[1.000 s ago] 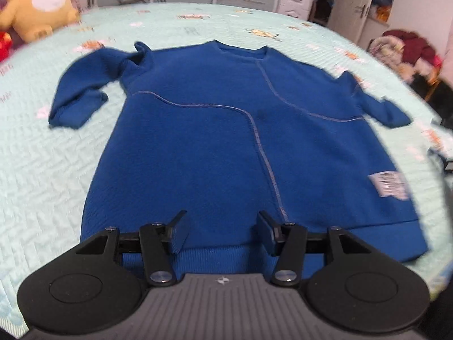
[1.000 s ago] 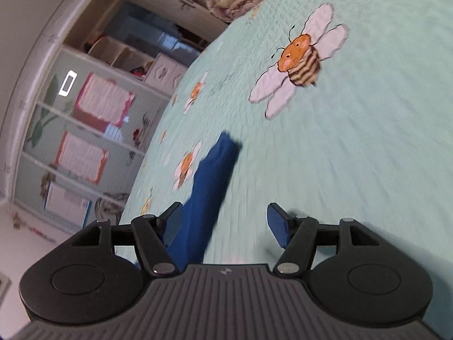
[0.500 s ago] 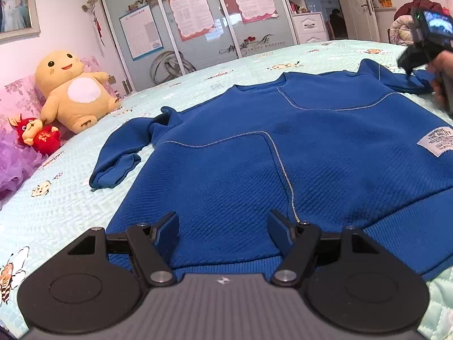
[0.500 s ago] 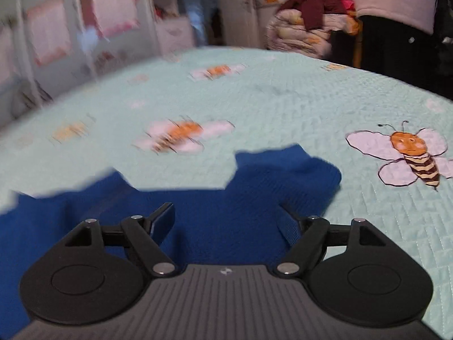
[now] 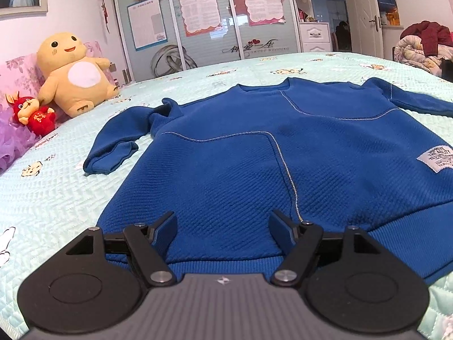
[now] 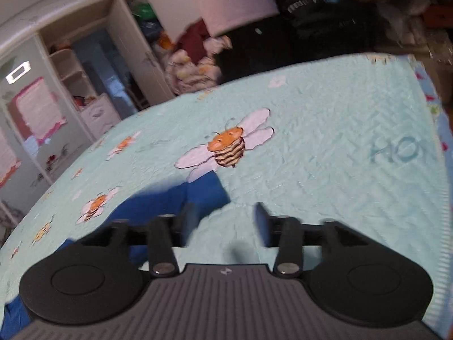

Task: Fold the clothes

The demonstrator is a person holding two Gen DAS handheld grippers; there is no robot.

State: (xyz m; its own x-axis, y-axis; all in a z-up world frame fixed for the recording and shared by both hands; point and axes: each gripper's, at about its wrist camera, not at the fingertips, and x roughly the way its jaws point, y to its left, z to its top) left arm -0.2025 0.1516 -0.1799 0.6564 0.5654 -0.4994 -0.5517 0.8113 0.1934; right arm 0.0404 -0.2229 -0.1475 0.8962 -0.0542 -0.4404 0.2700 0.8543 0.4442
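Observation:
A blue sweatshirt (image 5: 254,153) lies flat, front up, on the mint quilted bed (image 5: 51,198), neck away from me, with a white label (image 5: 437,158) near its right hem. Its left sleeve (image 5: 113,153) is bent back on itself. My left gripper (image 5: 223,226) hovers open over the bottom hem, nothing between its fingers. In the right wrist view the other sleeve's cuff (image 6: 203,189) lies on the quilt by a bee print (image 6: 229,147). My right gripper (image 6: 226,221) is open just right of that cuff, its left finger over the fabric edge; the view is blurred.
A yellow plush toy (image 5: 73,73) and a small red one (image 5: 34,113) sit at the bed's far left. A pile of clothes (image 5: 424,42) lies beyond the far right edge. A person (image 6: 235,0) stands past the bed's far side, near wardrobes (image 6: 93,90).
The left gripper has dropped lower toward the hem and looks flatter across the sweatshirt. The right gripper has swung, and the sleeve cuff now sits left of its jaws.

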